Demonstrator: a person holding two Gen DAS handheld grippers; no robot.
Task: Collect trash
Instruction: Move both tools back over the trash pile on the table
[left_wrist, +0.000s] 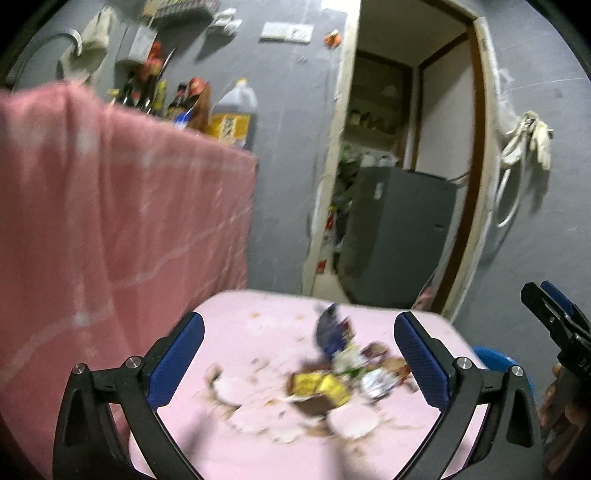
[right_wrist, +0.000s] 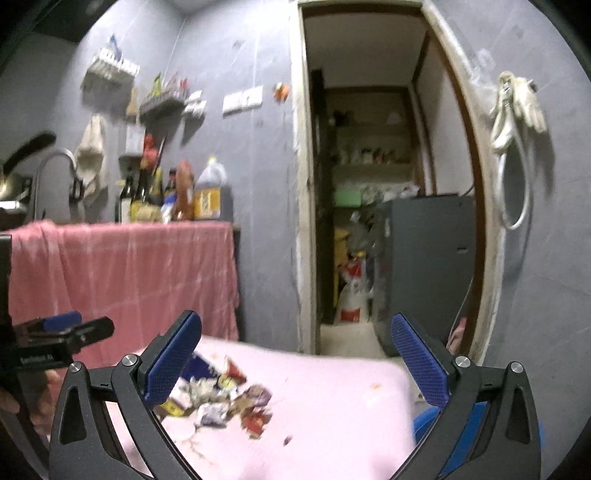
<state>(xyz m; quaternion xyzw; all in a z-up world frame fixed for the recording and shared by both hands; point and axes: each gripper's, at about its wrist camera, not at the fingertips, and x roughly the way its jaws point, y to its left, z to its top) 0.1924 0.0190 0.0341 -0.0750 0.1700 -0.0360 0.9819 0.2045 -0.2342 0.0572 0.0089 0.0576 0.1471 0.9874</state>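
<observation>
Left wrist view: left gripper (left_wrist: 299, 354) spread wide, empty, above trash pile (left_wrist: 332, 373) on pink table (left_wrist: 258, 321). Right gripper (right_wrist: 295, 358) likewise apart (blue bin (right_wrist: 476, 421) near right). Step: approach; next, descend, pinch one wrapper.

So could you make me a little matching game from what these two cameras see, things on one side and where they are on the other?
Things:
1. wrapper pile
2. oil jug
3. cloth gloves
4. blue bin

Places:
A. hanging on the wall right of the doorway
B. on the pink table
C. low down, beside the pink table
D. on the counter with the pink cloth

Pairs: 1-B, 2-D, 3-A, 4-C
</observation>
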